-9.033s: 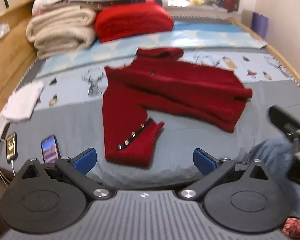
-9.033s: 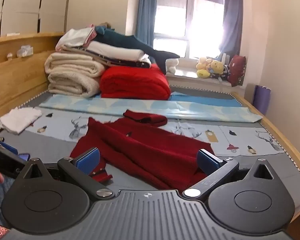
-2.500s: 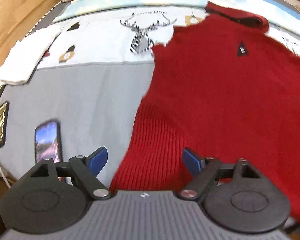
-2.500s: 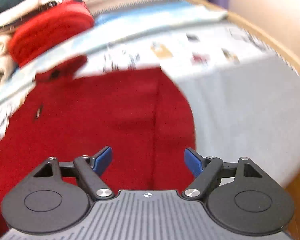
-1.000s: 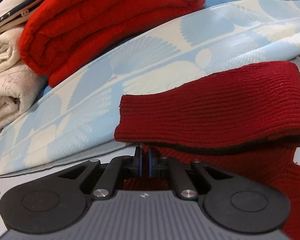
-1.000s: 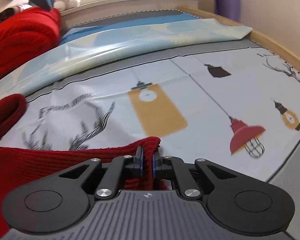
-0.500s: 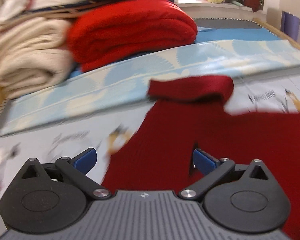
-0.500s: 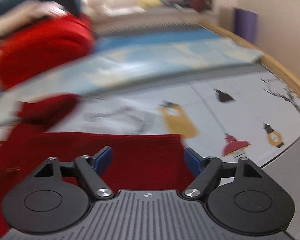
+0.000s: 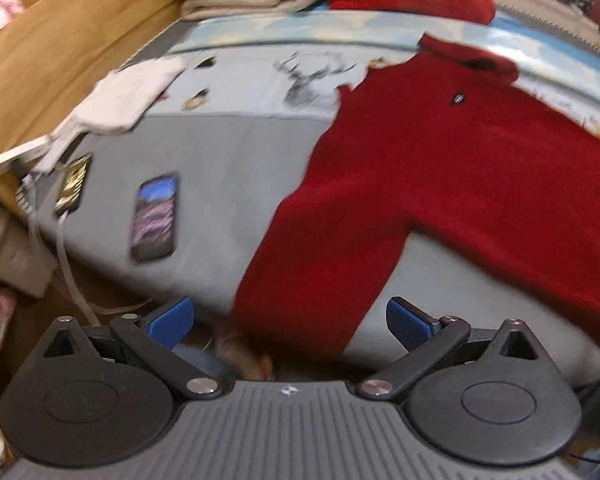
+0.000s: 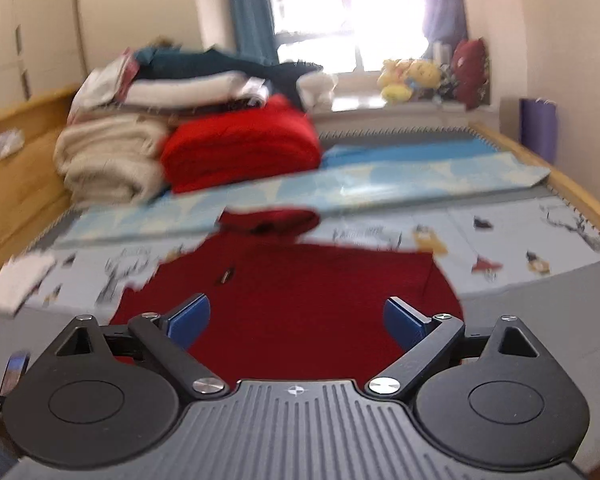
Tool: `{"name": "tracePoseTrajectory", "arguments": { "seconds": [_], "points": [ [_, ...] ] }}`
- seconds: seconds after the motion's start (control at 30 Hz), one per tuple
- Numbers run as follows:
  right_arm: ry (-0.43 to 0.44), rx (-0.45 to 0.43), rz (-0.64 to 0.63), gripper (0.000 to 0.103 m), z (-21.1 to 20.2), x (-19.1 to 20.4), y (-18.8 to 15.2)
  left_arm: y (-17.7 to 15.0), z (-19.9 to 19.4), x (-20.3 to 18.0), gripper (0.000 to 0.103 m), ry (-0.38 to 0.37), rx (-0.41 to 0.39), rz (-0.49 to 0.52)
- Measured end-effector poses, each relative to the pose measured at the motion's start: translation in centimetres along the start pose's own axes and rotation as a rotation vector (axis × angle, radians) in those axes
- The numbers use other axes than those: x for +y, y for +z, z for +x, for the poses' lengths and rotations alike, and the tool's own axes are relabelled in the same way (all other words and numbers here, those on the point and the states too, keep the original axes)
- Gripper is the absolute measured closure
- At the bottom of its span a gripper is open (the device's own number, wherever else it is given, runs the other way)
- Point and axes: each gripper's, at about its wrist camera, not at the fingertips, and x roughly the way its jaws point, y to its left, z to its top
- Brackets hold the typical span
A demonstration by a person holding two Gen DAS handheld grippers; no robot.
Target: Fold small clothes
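The red sweater [image 9: 440, 184] lies flat on the bed [image 9: 236, 176]. It is soft, ribbed wool with a rolled collar. The left tongs [image 9: 290, 318] are wide apart and empty. The right tongs [image 10: 296, 318] have just been opening, with nothing between them. One sleeve hangs near the bed's edge and might slip off. The phone [image 9: 155, 217] close by could get bumped.

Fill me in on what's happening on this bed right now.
A person with a two-finger gripper in each hand is folding a dark red knit sweater spread flat on the grey mattress. Both the left gripper and right gripper are open and empty above it, their jaws having just been opening.
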Motion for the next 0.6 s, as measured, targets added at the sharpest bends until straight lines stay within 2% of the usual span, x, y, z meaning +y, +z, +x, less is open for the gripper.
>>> {"name": "tracePoseTrajectory", "arguments": {
  "seconds": [0.13,0.2,0.3,0.6],
  "points": [
    [0.036,-0.007,-0.083,0.009,-3.5,2.8,-2.1,-3.3,-1.2,2.1,0.0,-0.006,0.018,-0.045],
    [0.067,0.009,-0.168,0.009,-4.3,4.9,-3.0,-4.0,-1.7,3.0,0.0,-0.002,-0.001,-0.046],
    [0.07,0.01,-0.243,0.009,-4.6,7.1,-3.6,-4.6,-2.0,4.0,0.0,0.014,-0.017,-0.054],
    [0.063,0.093,-0.199,0.009,-3.2,8.3,-3.7,-4.2,0.1,4.9,0.0,-0.006,0.025,-0.097]
  ]
}}
